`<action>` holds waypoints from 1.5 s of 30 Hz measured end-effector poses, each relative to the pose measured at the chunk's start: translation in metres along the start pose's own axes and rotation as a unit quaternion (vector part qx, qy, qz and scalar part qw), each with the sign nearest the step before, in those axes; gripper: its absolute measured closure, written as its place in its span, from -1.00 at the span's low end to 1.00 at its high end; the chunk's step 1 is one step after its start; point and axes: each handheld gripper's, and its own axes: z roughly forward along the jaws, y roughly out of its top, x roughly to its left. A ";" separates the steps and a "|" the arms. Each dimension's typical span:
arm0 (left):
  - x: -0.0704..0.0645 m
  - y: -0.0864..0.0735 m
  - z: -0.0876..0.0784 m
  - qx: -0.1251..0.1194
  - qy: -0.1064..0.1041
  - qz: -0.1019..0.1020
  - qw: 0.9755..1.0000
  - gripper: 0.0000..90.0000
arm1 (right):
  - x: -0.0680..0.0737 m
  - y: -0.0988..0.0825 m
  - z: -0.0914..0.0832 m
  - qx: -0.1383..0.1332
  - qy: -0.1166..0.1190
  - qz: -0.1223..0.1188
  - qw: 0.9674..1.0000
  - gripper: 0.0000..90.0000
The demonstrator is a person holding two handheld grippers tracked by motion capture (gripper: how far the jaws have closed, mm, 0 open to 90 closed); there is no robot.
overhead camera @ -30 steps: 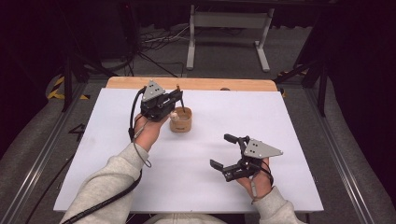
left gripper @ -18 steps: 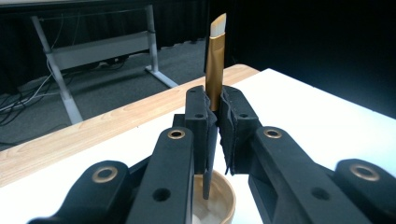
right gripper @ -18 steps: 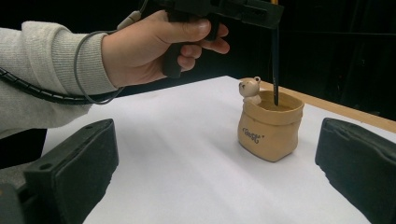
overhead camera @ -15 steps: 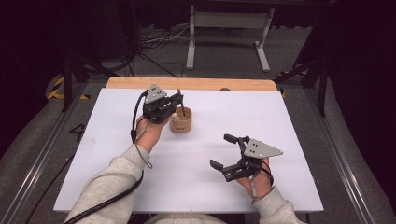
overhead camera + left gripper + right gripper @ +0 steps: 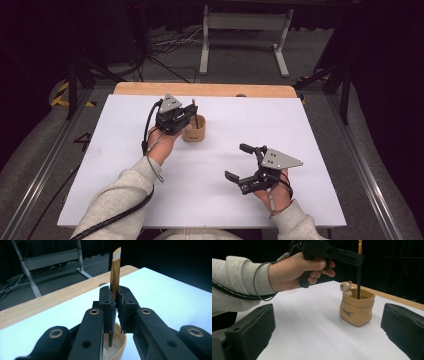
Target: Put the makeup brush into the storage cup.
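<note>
The jaws of our left gripper (image 5: 186, 114) are pinched tight on a thin makeup brush (image 5: 194, 111), and the jaws of our right gripper (image 5: 239, 162) stand wide with nothing between them. From the high view, we see the brush standing up in a small tan pot (image 5: 194, 133) near the far middle of the white tabletop (image 5: 310, 135), and our right gripper rests well apart, closer to us. In the left gripper view, our pads (image 5: 107, 305) squeeze the gold stem of the brush (image 5: 115, 277) about halfway up, and its dark bottom end goes down inside the pot (image 5: 117, 345). In the right gripper view, the pot (image 5: 357, 307) looks like a little sack with a tiny bear on its rim, and the brush (image 5: 359, 277) stands almost straight in it. We think the brush is light, stiff and smooth, so it could slip; holding the middle of the stem is good. The pot looks light too, so it might tip if we bump it.
</note>
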 end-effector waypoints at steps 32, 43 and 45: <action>0.016 0.003 -0.066 -0.074 -0.034 0.006 0.997 -0.75 | -0.019 0.008 -0.009 -0.011 -0.018 0.008 1.000 -1.00; 0.020 -0.006 -0.108 -0.097 -0.057 0.002 0.994 -0.86 | -0.032 0.014 -0.020 -0.012 -0.040 0.009 0.999 -1.00; 0.020 -0.010 -0.113 -0.098 -0.060 0.005 0.993 -0.88 | -0.035 0.014 -0.023 -0.010 -0.042 0.010 0.999 -1.00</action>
